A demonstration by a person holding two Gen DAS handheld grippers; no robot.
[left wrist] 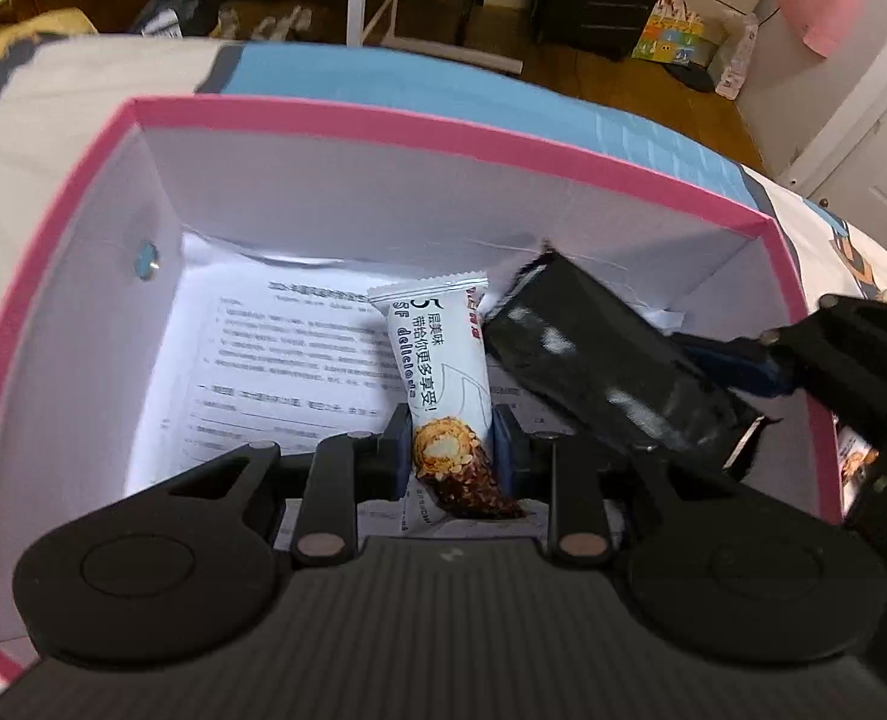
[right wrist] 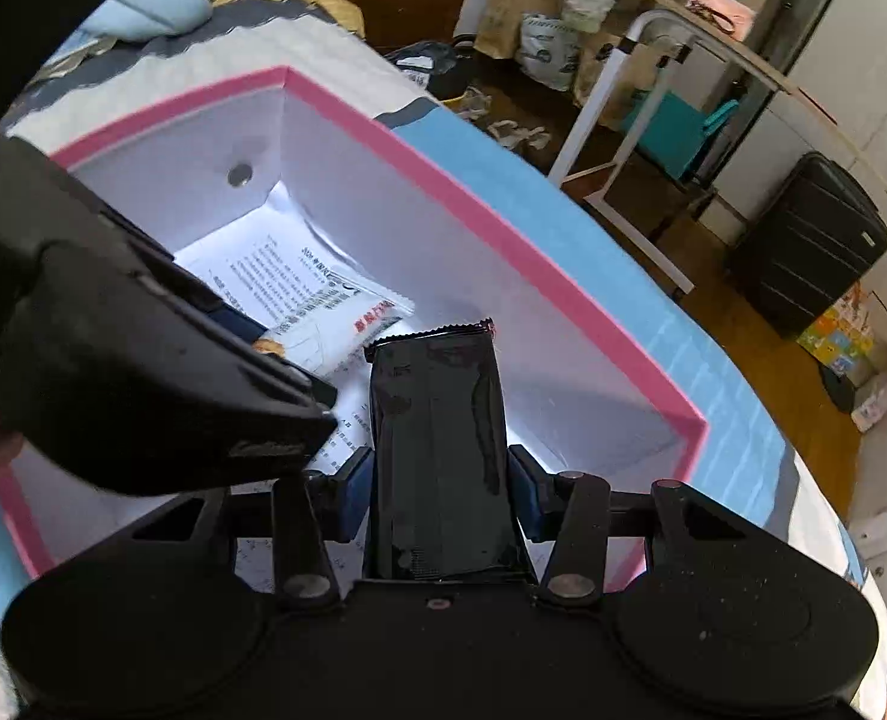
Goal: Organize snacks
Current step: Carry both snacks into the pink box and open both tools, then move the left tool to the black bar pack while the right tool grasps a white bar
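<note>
My left gripper (left wrist: 451, 450) is shut on a white snack bar (left wrist: 437, 372) with printed text and a chocolate-roll picture. It hangs inside a pink-rimmed box (left wrist: 419, 120) with white walls. My right gripper (right wrist: 440, 483) is shut on a glossy black snack packet (right wrist: 437, 450), also held inside the pink-rimmed box (right wrist: 503, 234). In the left wrist view the black packet (left wrist: 599, 360) slants in from the right, close beside the white bar. In the right wrist view the left gripper's dark body fills the left side, and the white snack bar (right wrist: 335, 330) shows past it.
A printed paper sheet (left wrist: 275, 360) lines the box floor. The box sits on a bed with a blue and white cover (left wrist: 383, 78). Beyond it lie a wooden floor, a white-framed table (right wrist: 617, 114), a black suitcase (right wrist: 809, 246) and scattered bags.
</note>
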